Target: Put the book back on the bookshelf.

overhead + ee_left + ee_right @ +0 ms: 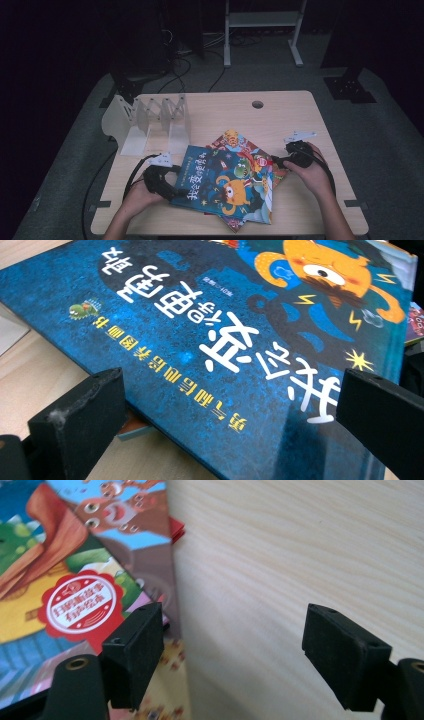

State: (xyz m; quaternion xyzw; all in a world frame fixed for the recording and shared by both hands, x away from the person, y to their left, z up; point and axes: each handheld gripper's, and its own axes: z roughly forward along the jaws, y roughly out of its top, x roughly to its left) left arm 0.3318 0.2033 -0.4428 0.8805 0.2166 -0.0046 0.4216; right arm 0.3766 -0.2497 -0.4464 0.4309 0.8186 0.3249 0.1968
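Observation:
A blue picture book (220,175) with an orange monster on its cover lies on top of a colourful picture book (239,144) in the middle of the wooden table (225,110). My left gripper (176,181) is at the blue book's left edge. In the left gripper view the jaws stand wide apart, with the blue book (225,330) running between them untouched. My right gripper (276,161) is open at the lower book's right corner. One of its jaws hangs over the colourful cover (75,580), the other over bare table (280,555).
A white zigzag book rack (150,122) stands at the back left of the table. A round hole (257,104) sits near the far edge. Cables trail from both grippers. Beyond the table, a metal frame stands on the dark floor.

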